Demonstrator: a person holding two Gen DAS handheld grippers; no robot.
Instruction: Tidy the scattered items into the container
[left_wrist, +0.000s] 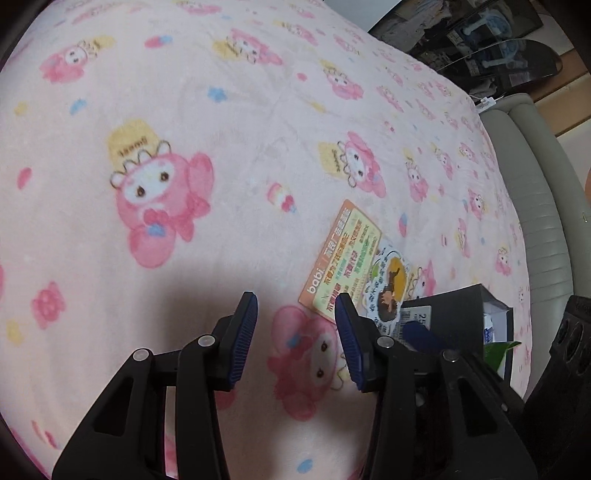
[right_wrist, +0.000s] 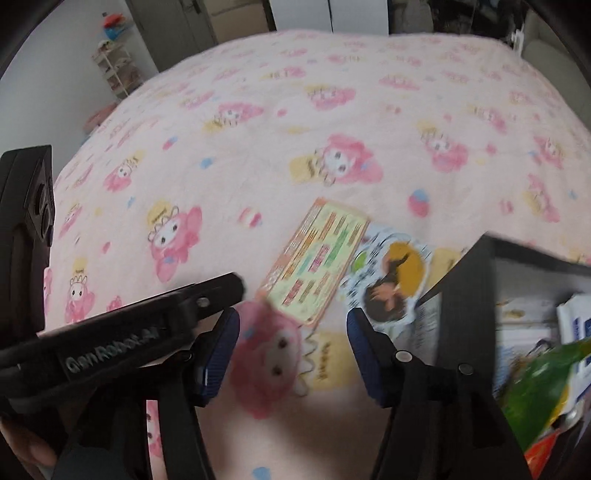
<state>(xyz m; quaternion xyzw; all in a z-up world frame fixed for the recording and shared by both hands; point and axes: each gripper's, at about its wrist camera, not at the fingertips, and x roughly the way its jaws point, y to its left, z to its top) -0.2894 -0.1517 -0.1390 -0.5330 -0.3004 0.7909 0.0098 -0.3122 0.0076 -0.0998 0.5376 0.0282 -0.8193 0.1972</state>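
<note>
We find both tongs empty: left gripper (left_wrist: 295, 306) w/ blue pads spread apart over the pink blanket (left_wrist: 184, 110); right gripper (right_wrist: 291, 325) likewise spread, nothing between the pads. Two flat items remain out: an orange-bordered leaflet (left_wrist: 345, 258) and a round-edged sticker card (left_wrist: 391, 284), overlapping at one edge, lying just beside the black box (left_wrist: 461, 306). The box already holds pkgs, incl. a green packet (right_wrist: 543, 380). In our judgement both items are thin, light, bendy paper/card, likely slick on top, and lie flat in soft pile, so hard to pinch from above. We'd take hold at a free edge or corner, pressing one pad into the fleece to get under. Right-wrist view is motion-blurred; print not legible there.
</note>
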